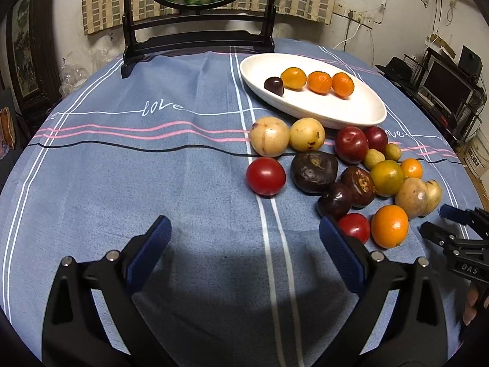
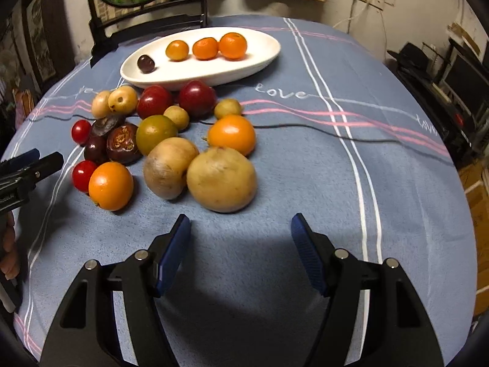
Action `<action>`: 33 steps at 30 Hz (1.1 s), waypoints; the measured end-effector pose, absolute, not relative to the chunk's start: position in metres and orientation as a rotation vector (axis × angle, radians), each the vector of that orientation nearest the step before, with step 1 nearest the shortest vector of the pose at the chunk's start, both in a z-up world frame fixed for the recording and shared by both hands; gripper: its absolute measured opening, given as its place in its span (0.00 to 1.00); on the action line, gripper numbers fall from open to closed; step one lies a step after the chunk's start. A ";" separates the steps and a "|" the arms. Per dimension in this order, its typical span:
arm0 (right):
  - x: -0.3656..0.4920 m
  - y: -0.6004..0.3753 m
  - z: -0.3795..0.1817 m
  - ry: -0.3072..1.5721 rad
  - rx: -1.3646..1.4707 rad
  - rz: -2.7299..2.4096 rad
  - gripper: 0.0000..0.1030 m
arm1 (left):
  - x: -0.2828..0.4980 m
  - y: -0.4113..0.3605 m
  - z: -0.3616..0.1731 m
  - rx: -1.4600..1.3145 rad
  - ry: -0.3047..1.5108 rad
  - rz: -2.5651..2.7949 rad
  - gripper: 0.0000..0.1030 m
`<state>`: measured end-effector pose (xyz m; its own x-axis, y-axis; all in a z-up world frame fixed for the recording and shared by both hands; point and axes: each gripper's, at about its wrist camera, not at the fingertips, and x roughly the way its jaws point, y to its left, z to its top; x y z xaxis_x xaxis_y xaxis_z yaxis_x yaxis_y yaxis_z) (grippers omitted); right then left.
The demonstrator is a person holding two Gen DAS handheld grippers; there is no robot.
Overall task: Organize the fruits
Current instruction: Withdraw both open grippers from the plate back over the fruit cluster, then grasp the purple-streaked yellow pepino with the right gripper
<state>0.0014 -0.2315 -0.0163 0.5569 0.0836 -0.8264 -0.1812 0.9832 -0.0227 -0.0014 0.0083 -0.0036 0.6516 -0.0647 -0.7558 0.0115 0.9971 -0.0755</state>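
- Dim, warm indoor light falls from above.
- Each gripper casts a dark shadow on the tablecloth [image 1: 183, 183].
- Fisheye bending and black vignetting mark the edges; the far edges look slightly blurred.

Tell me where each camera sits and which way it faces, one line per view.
Left wrist: on the left tongs, angled down across the tablecloth toward the white dish; own open fingers show, right tongs at the right edge.
Right wrist: on the right tongs, angled down at the fruit pile; own open fingers show, left tongs at the left edge.
Shared: dish, fruit, tablecloth.
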 end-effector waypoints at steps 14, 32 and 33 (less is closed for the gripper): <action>0.021 -0.221 -0.016 0.976 -0.121 0.182 0.44 | -0.005 0.001 -0.003 -0.050 0.852 -0.089 0.96; -0.009 -0.247 -0.015 0.975 0.025 0.251 0.43 | -0.006 -0.033 -0.013 -0.014 0.920 -0.176 0.96; -0.010 -0.247 -0.015 0.975 0.027 0.251 0.43 | -0.004 -0.035 -0.015 -0.008 0.931 -0.175 0.95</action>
<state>-0.0099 -0.2474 -0.0147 0.5346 0.2233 -0.8151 -0.1988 0.9706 0.1355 -0.0045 -0.0351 -0.0149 0.5839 -0.1537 -0.7971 0.1468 0.9857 -0.0825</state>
